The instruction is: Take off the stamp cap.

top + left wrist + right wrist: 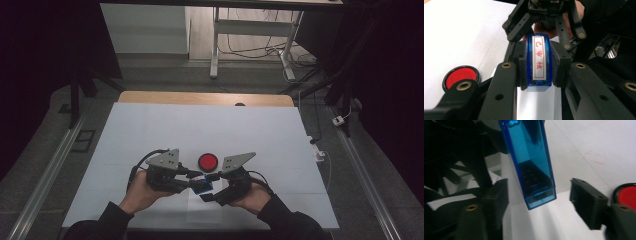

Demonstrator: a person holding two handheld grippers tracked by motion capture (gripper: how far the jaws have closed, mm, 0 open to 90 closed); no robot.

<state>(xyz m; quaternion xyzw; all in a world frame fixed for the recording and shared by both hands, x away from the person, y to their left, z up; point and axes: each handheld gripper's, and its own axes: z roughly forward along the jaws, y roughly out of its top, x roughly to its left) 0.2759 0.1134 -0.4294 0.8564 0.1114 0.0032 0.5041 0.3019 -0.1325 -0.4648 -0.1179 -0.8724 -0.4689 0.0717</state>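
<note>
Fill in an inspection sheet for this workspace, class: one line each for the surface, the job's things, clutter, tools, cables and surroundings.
Surface: white sheet over a wooden table; faint red marks on it in the right gripper view.
Job's things: blue stamp with a white label in red characters, held off the sheet; round red ink pad lying open beyond the hands.
Clutter: nothing seen.
Tools: left tool shut on the blue stamp; right tool open, its jaws either side of the stamp's lower end, not touching.
Cables: a black one trails from each tool; more by the table's right edge.
Surroundings: dark room, a desk frame behind, floor rails at both sides.
</note>
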